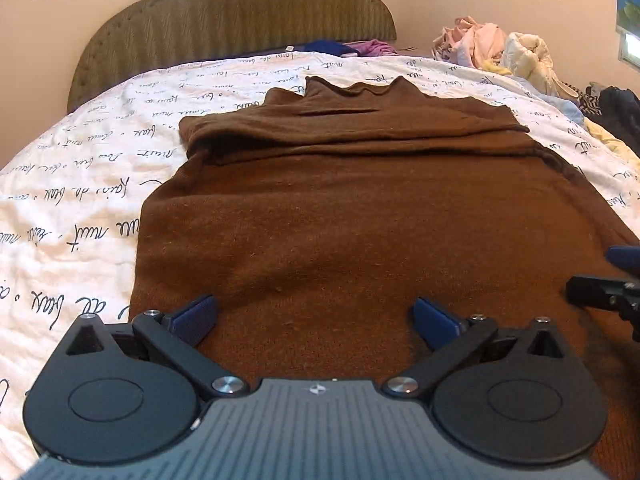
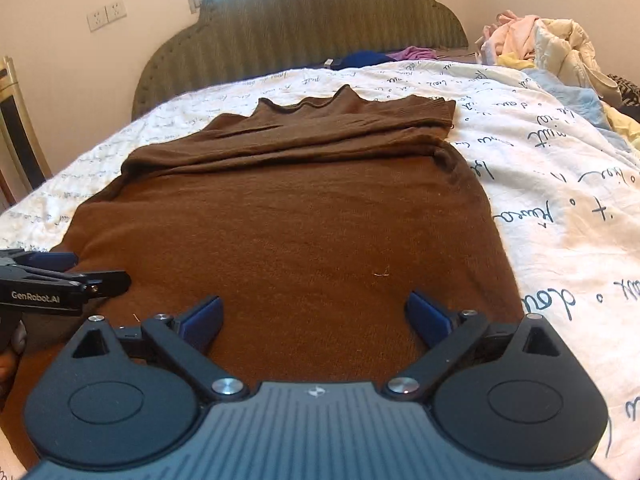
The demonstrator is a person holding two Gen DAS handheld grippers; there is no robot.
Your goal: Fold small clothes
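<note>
Sweater [image 1: 360,208] soft, limp knit, sleeves folded across, flat on bed [image 1: 80,184]; left gripper [image 1: 316,320] and right gripper [image 2: 314,318] both spread wide, best pinching hem corners.

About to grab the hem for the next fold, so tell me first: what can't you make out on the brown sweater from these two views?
- Near hem of the brown sweater: hidden in both views behind the left gripper and right gripper bodies.
- Sleeve ends: folded across the chest; left wrist view shows no cuff clearly.
- Layers underneath: covered by the top layer.
- Clothes pile: cut off at the right edge, items indistinct.
</note>
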